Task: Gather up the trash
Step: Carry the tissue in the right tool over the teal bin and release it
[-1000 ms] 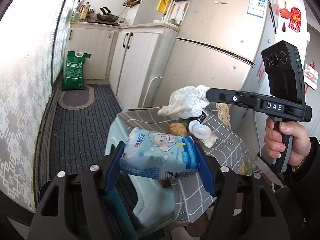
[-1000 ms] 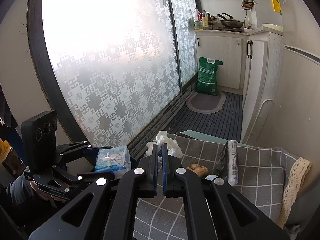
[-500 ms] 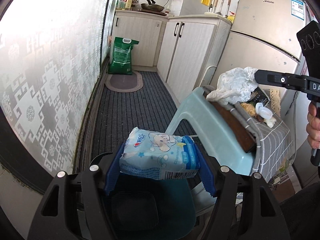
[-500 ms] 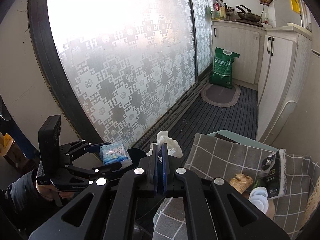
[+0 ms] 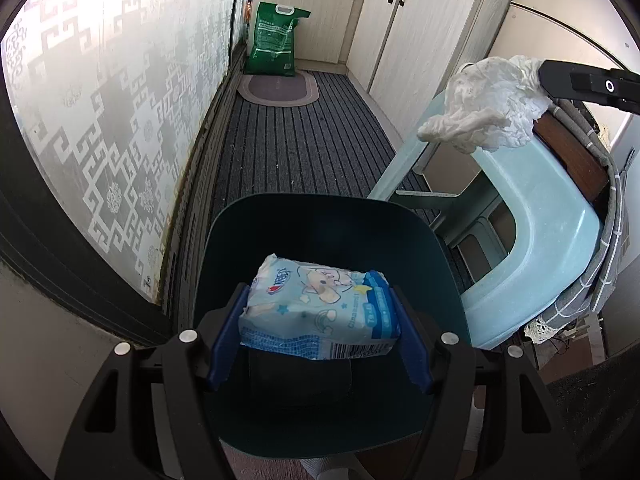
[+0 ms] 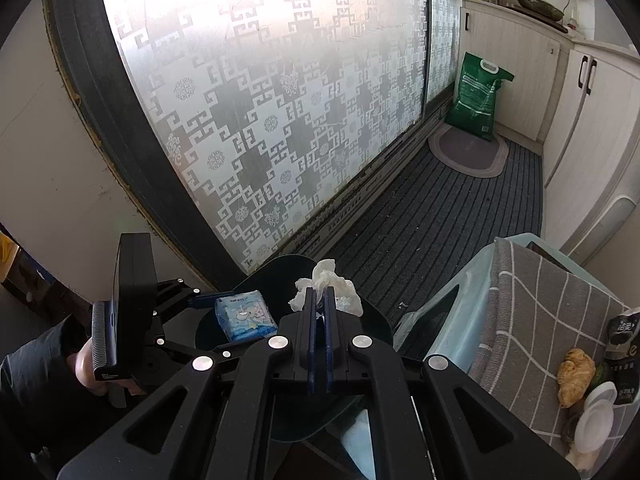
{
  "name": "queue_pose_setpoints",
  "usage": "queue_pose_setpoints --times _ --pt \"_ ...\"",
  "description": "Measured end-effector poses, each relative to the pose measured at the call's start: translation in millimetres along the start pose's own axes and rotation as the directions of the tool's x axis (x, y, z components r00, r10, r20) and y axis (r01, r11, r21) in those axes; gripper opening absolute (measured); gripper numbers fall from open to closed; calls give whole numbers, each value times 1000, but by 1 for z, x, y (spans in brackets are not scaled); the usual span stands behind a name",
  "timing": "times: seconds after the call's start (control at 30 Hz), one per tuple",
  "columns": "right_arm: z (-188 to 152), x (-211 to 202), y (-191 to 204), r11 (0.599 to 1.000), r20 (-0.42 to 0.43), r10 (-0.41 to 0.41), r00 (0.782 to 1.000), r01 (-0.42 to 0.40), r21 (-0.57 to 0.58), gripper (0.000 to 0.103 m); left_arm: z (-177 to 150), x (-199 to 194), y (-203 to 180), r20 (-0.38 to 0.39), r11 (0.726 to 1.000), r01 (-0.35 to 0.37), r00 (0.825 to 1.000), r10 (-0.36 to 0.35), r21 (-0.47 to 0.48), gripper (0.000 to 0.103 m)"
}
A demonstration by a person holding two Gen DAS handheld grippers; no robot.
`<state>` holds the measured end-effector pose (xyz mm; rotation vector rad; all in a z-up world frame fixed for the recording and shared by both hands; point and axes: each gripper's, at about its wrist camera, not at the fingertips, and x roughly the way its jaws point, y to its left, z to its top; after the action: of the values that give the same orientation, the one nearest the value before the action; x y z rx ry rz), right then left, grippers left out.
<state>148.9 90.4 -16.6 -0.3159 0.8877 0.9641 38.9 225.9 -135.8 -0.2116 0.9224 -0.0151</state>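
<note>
Two pieces of trash are in your grip, both over the dark bin [image 5: 328, 220] on the floor by the patterned glass door [image 6: 280, 100]. You're at the drop step: carry looks done, release not yet.

L gripper [image 5: 320, 320]: jaws stand wide, blue pads pressed on either end of the light-blue wipes pack [image 5: 320, 312]. Pack sits right above the bin's mouth, so letting go should land it inside. In the R wrist view that same pack [image 6: 244, 316] hangs over the opening.

R gripper [image 6: 319, 308]: jaws pinched practically together on the crumpled white tissue [image 6: 332, 284], w/ most of the wad poking out past the tips. In the L wrist view the tissue [image 5: 484, 104] hangs over the pale-blue stool [image 5: 540, 220], not clearly over the bin yet. Judgement: bring it further in over the mouth before you open, since light tissue may drift or cling to the pads.

Bin contents: interior is dark, can't tell what's in it.

More to collect on the grey checked cloth [image 6: 540, 312]: a brownish food scrap [image 6: 576, 376], a white lid [image 6: 598, 412], a dark wrapper [image 6: 624, 340].
</note>
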Motion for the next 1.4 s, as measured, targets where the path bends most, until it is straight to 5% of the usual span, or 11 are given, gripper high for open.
queue_pose_setpoints --times 0.47,0.8,1.1,1.4 --pt "-21 68 20 999 -223 -16 975 7 -40 3 -17 30 11 -133 1000 4 991 -3 5 72" --pt "-32 91 21 999 -288 -23 957 12 -38 3 -12 23 7 -97 1000 2 995 1 28 83" --pt "-44 99 13 1000 -311 -7 950 5 -7 3 5 -22 7 94 1000 -10 996 10 8 68" --pt "-56 112 22 1000 -342 11 940 -16 -12 3 19 -78 2 333 1000 -25 943 26 -7 50"
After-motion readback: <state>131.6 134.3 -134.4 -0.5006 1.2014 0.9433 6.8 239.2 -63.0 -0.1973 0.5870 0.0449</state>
